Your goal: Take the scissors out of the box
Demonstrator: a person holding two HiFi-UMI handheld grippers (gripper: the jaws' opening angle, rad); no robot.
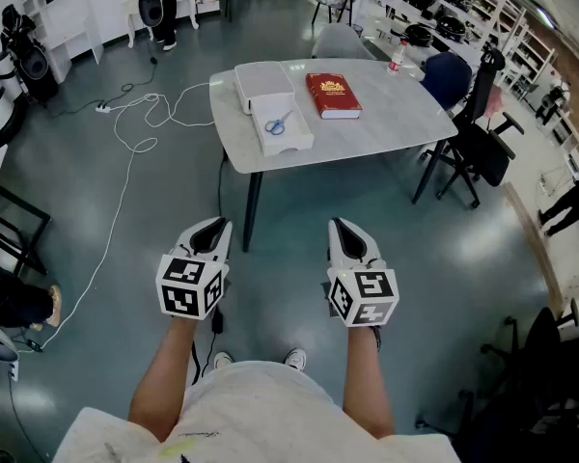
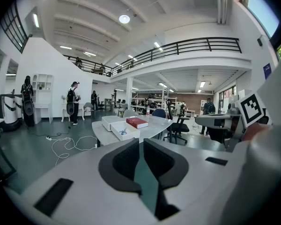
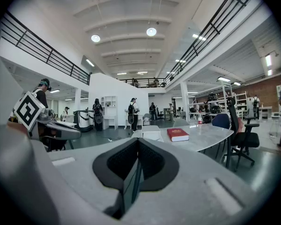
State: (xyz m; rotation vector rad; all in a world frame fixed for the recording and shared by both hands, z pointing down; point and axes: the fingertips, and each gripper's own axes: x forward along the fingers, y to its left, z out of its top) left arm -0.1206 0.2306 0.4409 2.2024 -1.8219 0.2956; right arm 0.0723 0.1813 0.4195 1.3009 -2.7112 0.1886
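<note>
Blue-handled scissors [image 1: 278, 123] lie inside an open white box [image 1: 282, 125] on the grey table [image 1: 386, 123], far ahead of me. The box lid [image 1: 262, 82] rests just behind it. Both grippers hang over the floor well short of the table. My left gripper [image 1: 215, 226] is shut with nothing in it, and so is my right gripper [image 1: 338, 225]. In the left gripper view the box [image 2: 123, 131] and scissors [image 2: 122, 132] show small in the distance. The right gripper view shows the table [image 3: 201, 137] and only the white box lid [image 3: 151, 136].
A red book [image 1: 333, 95] lies on the table beside the box, with a small bottle [image 1: 397, 56] at the far edge. Chairs [image 1: 473, 133] stand to the table's right. A white cable [image 1: 135, 133] snakes over the floor at left. People and shelves stand further back.
</note>
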